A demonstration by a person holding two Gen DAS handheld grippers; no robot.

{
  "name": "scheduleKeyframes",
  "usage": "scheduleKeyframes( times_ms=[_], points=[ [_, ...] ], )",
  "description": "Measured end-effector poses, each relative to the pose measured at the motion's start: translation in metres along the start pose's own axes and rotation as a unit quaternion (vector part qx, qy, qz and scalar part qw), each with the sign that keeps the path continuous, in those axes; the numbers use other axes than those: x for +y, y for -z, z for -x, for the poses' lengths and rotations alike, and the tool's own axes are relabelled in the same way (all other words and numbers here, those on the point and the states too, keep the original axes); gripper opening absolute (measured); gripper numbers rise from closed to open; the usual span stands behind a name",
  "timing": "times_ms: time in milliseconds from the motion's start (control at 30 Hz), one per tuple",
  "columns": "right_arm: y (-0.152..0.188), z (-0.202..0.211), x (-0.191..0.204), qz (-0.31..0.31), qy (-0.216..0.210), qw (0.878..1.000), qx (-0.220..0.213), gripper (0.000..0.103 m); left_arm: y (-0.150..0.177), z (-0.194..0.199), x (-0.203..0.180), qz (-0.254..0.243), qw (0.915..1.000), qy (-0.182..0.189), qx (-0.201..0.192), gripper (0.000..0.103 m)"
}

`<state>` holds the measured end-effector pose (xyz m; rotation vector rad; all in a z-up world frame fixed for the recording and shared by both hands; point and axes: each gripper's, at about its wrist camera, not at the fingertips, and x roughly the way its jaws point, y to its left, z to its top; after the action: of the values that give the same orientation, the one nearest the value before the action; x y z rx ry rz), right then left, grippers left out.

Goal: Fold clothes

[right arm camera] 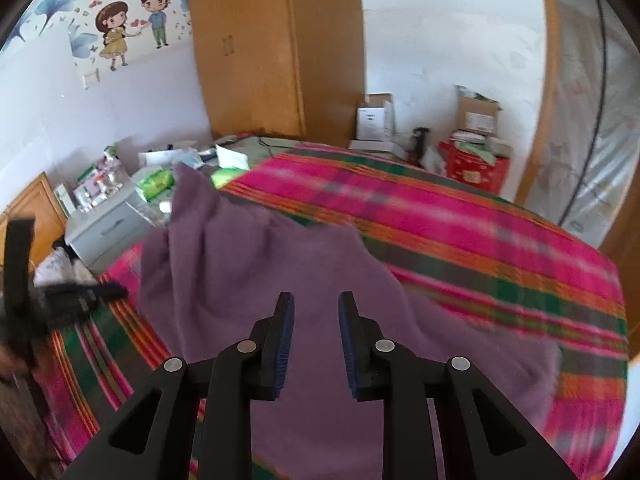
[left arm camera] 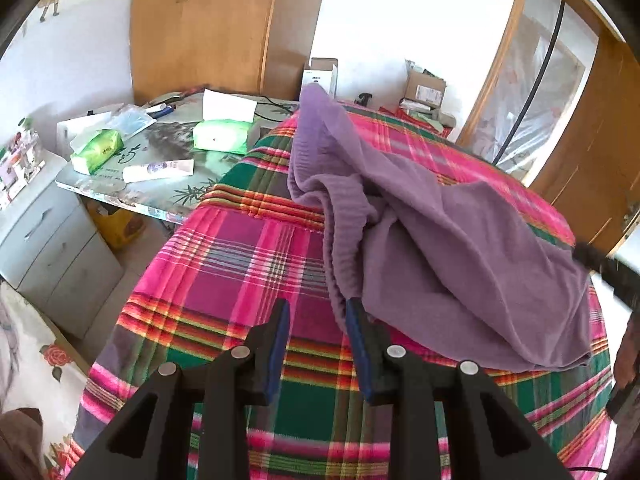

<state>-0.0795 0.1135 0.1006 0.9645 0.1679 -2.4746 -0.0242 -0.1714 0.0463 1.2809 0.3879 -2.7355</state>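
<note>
A purple garment (left arm camera: pixel 460 248) lies crumpled on a pink, green and orange plaid bed cover (left arm camera: pixel 240 264). One ribbed edge runs down toward my left gripper (left arm camera: pixel 318 308). That gripper is open over the cover, with only plaid cloth showing between its blue pads; its right fingertip (left arm camera: pixel 354 308) sits right at the garment's edge. In the right wrist view the purple garment (right arm camera: pixel 248 264) spreads under my right gripper (right arm camera: pixel 316 300), which is open just above it with nothing pinched. The picture there is blurred. A dark, blurred shape at the left edge is the left gripper (right arm camera: pixel 100 292).
Left of the bed, a low table (left arm camera: pixel 168 196) holds green tissue packs (left arm camera: pixel 222 134) and a white tube (left arm camera: pixel 158 170). A white drawer cabinet (left arm camera: pixel 52 240) stands beside it, and a wooden wardrobe (left arm camera: pixel 208 28) behind. Cardboard boxes (left arm camera: pixel 424 88) sit past the bed's far end.
</note>
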Motion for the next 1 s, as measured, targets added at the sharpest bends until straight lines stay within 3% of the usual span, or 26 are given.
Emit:
scheduleKeyframes(
  times_ms=[200, 367, 433, 600, 733, 900, 1000],
  points=[
    [0.057, 0.030, -0.013, -0.008, 0.013, 1.000, 0.016, 0.026, -0.010, 0.012, -0.012, 0.005, 0.9984, 0.055, 0.005, 0.031],
    [0.092, 0.038, -0.007, 0.010, 0.015, 1.000, 0.025, 0.042, -0.025, -0.003, -0.039, -0.030, 0.9935, 0.104, 0.036, 0.033],
    [0.101, 0.037, -0.003, 0.023, 0.029, 0.999, 0.031, 0.042, -0.030, -0.011, -0.051, -0.046, 0.9910, 0.116, 0.049, 0.035],
    [0.114, 0.039, 0.004, 0.058, 0.041, 0.997, 0.033, 0.044, -0.040, -0.030, -0.067, -0.037, 0.9880, 0.115, 0.096, 0.037],
    [0.121, 0.039, 0.003, 0.080, 0.067, 0.994, 0.034, 0.052, -0.041, -0.046, -0.073, -0.031, 0.9884, 0.082, 0.124, 0.037],
    [0.129, 0.037, 0.002, 0.098, 0.095, 0.990, 0.032, 0.052, -0.039, -0.067, -0.077, -0.021, 0.9854, 0.050, 0.162, 0.037],
    [0.131, 0.036, 0.003, 0.110, 0.103, 0.988, 0.031, 0.052, -0.039, -0.070, -0.078, -0.013, 0.9859, 0.046, 0.161, 0.037]
  ],
)
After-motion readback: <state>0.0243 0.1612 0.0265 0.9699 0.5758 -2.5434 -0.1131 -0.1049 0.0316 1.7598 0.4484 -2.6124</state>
